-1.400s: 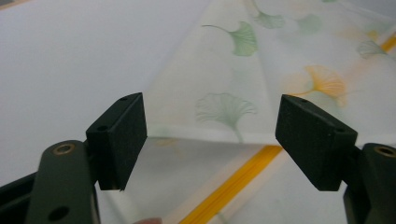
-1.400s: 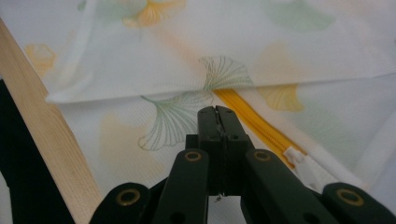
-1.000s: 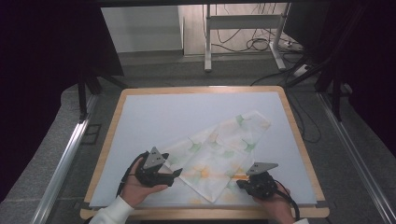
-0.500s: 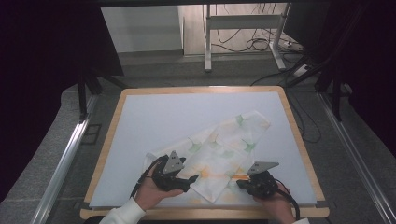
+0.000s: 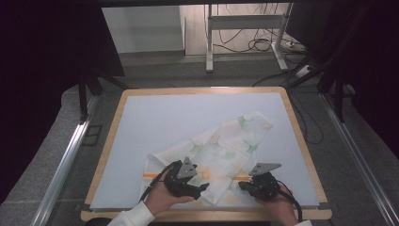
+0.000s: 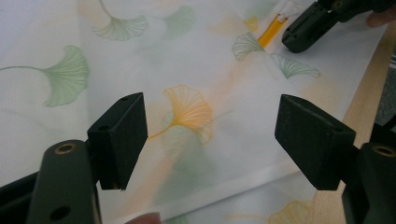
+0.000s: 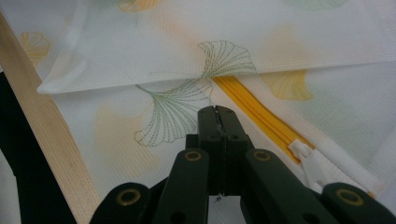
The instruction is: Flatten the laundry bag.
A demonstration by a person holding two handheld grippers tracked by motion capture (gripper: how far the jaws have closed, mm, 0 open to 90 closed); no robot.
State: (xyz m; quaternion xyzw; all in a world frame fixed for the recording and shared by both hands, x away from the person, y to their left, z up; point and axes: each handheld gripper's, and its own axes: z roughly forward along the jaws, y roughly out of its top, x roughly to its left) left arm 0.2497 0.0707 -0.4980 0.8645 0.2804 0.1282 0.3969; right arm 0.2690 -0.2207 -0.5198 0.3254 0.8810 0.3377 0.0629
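White mesh bag (image 5: 214,153) folded; zip (image 7: 261,116) partly covered.

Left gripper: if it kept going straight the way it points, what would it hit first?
Most likely the white mesh cloth with green and orange ginkgo-leaf print, lying right ahead between the open left gripper fingers; the exact gap to it is hard to judge.

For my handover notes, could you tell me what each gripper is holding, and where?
The right gripper is shut on the white leaf-patterned mesh bag, beside its yellow zipper. The left gripper is open, holding nothing.
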